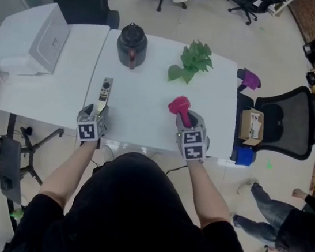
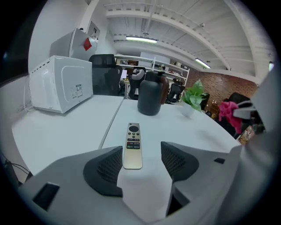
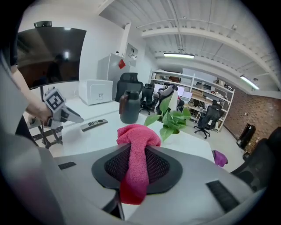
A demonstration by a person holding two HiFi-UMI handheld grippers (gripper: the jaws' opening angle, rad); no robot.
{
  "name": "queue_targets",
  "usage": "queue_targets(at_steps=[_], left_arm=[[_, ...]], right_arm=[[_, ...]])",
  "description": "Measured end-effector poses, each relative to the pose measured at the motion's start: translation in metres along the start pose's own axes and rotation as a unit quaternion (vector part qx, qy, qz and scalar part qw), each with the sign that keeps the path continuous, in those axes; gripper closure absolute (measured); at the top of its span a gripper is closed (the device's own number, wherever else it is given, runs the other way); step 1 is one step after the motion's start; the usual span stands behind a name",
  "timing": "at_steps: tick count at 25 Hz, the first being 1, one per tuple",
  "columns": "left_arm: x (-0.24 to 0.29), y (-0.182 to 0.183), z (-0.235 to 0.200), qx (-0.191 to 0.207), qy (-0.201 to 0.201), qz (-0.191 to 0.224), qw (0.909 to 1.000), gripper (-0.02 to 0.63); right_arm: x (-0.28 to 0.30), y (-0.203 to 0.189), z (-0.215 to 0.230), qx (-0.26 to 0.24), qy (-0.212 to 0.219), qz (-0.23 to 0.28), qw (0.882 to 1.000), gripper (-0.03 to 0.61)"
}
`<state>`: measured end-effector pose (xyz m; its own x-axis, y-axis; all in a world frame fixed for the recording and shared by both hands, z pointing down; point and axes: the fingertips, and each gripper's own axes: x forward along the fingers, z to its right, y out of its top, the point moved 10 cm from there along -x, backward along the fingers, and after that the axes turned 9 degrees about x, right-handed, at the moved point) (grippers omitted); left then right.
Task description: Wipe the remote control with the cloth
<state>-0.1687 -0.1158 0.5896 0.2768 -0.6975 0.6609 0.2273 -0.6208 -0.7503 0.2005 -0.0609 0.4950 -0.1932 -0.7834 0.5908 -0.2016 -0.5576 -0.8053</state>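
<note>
Left gripper (image 2: 141, 161): jaws wide apart, empty; remote control (image 2: 133, 145) flat on tabletop (image 2: 66, 136), near end between jaw tips. Right gripper (image 3: 138, 169): jaws clamped on cloth (image 3: 137, 134). Step: pre-wipe approach; next, probably bring cloth onto remote control.

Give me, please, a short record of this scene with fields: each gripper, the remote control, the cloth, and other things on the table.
left gripper: jaws apart, gripping nothing
right gripper: shut on the pink cloth
remote control: flat on the white table, just ahead of the left gripper, untouched
wiping: not yet begun
also on table: dark jug, green plant
</note>
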Motion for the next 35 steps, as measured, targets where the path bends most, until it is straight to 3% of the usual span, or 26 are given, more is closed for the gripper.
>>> queue_targets(at_steps=[12,21,25,30,35], left_arm=[[-0.087,0.05,0.024,0.036,-0.04,0.096,0.9939,0.334],[-0.1,0.061,0.03,0.063,-0.04,0.116,0.9904,0.334],[-0.099,0.07,0.034,0.071,-0.048,0.133,0.9874,0.334],[-0.102,0.087,0.046,0.1,-0.075,0.157,0.9797,0.334],[-0.108,0.106,0.067,0.144,-0.106,0.19,0.9654,0.352]], right_arm=[[0.107,-0.068,0.029,-0.013,-0.033,-0.165,0.986,0.483],[0.109,-0.07,0.034,0.014,-0.033,-0.182,0.983,0.453],[0.087,-0.059,0.036,0.017,-0.036,-0.143,0.989,0.448],[0.036,-0.009,0.015,0.029,-0.01,-0.021,0.999,0.448],[-0.02,0.044,-0.023,0.036,0.046,0.088,0.994,0.452]])
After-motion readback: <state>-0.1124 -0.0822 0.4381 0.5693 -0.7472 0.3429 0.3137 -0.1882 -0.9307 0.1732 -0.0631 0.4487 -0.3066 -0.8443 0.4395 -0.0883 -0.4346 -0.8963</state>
